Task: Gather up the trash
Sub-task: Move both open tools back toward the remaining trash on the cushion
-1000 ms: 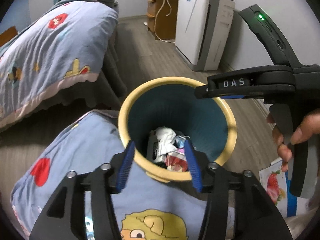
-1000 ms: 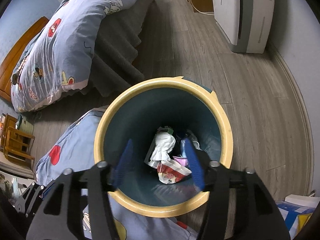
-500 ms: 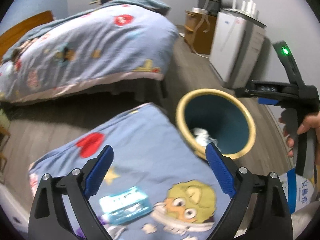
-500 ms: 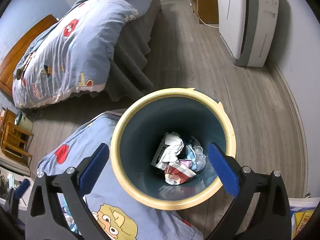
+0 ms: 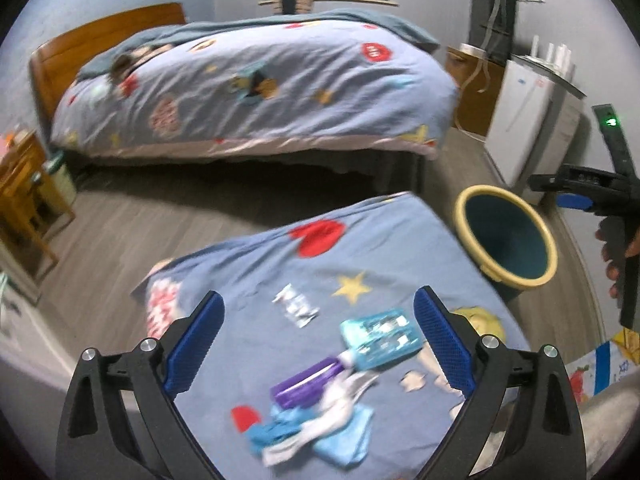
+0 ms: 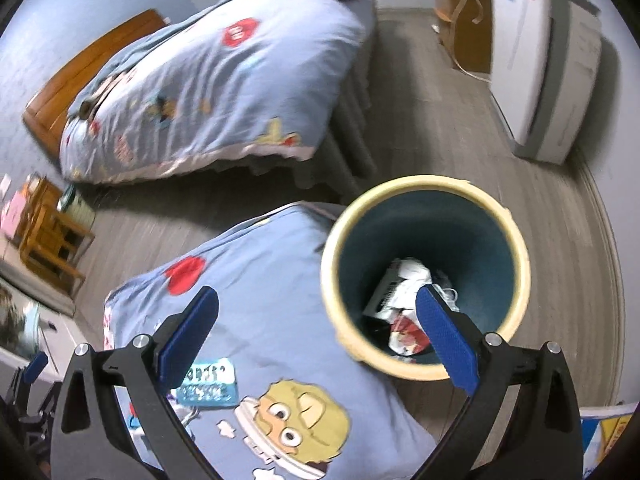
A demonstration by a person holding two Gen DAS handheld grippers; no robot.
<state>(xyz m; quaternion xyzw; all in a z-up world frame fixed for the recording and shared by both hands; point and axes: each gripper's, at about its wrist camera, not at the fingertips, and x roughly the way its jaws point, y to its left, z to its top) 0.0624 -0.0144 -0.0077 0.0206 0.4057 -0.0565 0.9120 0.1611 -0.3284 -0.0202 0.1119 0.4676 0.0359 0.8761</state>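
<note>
A low surface covered by a blue cartoon-print cloth (image 5: 320, 264) is seen in both wrist views. On it, toward its near edge, a small heap of trash is spread: a crumpled silver wrapper (image 5: 295, 306) lies farthest in, a light-blue plastic pack (image 5: 380, 336) lies to its right, a purple wrapper (image 5: 306, 384) touches that pack's near-left corner, and white and blue crumpled tissues (image 5: 316, 428) are piled at the near edge. The left gripper (image 5: 318, 344) is held above this heap with its blue pads spread wide and nothing between them. Just past the cloth's right edge, a teal bin with a yellow rim (image 6: 426, 276) stands on the wooden floor, with discarded wrappers and paper (image 6: 400, 304) at its bottom. The right gripper (image 6: 316, 344) is likewise spread wide and empty, straddling the bin's near-left rim.
</note>
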